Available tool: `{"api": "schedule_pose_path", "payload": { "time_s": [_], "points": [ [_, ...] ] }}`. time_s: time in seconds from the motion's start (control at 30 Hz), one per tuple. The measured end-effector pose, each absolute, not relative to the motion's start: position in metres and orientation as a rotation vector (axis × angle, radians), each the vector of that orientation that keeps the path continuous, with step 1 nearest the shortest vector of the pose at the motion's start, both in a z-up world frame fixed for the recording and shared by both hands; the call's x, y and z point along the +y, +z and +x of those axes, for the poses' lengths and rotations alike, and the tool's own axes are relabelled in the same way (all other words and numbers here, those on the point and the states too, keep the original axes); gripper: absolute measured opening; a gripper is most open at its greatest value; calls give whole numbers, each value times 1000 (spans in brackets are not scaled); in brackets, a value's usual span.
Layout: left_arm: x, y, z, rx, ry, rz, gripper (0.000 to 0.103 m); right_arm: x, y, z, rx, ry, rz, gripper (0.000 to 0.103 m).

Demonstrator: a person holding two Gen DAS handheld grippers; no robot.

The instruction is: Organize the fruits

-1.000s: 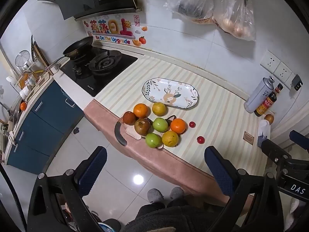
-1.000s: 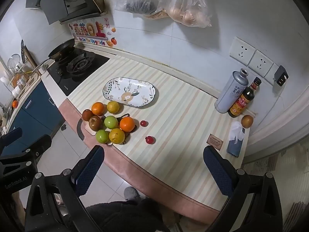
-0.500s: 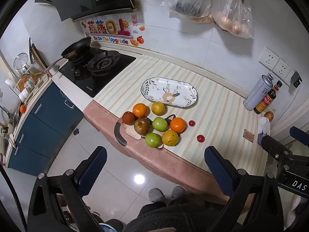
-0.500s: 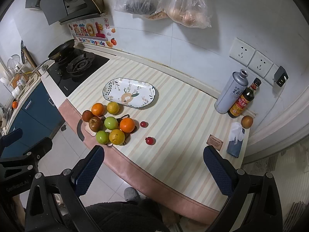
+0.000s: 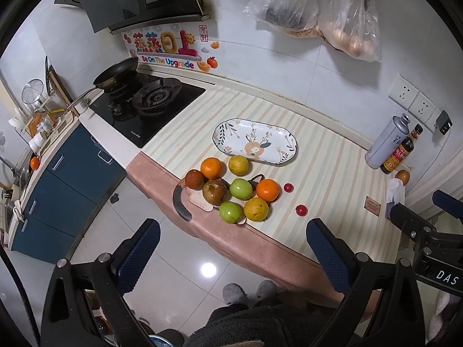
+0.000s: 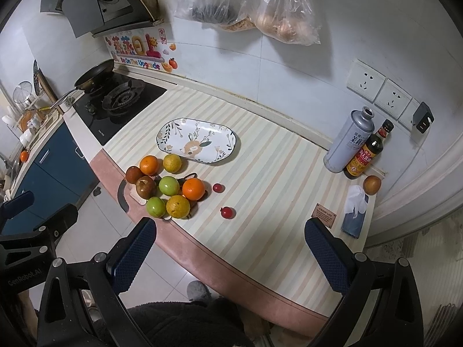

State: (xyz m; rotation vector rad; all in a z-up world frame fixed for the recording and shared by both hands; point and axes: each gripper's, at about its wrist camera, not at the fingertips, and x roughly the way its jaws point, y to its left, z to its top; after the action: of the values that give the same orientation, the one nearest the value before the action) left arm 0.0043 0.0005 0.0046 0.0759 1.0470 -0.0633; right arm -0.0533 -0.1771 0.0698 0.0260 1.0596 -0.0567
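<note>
A cluster of fruit (image 5: 231,188) lies near the counter's front edge: oranges, green apples, yellow and brown fruits, also in the right wrist view (image 6: 167,186). Two small red fruits (image 5: 301,210) (image 6: 227,212) lie to its right. An empty patterned oval plate (image 5: 254,141) (image 6: 198,140) sits just behind the cluster. My left gripper (image 5: 231,248) is open and empty, held high above the floor in front of the counter. My right gripper (image 6: 228,245) is open and empty, high above the counter's front edge.
A gas stove (image 5: 144,107) with a pan stands at the left. A grey can (image 6: 348,141), a sauce bottle (image 6: 367,151), a brown fruit (image 6: 371,185), a tissue on a phone (image 6: 354,212) and a small card (image 6: 325,214) sit at the right. Bags hang on the wall (image 6: 251,3).
Both views have shifted slightly; the grippers drifted a little with no change in opening. Nothing on the counter has moved.
</note>
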Motion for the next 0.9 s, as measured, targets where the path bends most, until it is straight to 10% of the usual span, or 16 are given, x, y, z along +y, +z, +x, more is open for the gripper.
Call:
{"api": "schedule_pose_path", "payload": {
  "time_s": [0.9],
  "points": [
    [4, 10, 2, 1040, -64, 67, 103, -172, 70, -55, 1062, -55, 23, 103]
  ]
}}
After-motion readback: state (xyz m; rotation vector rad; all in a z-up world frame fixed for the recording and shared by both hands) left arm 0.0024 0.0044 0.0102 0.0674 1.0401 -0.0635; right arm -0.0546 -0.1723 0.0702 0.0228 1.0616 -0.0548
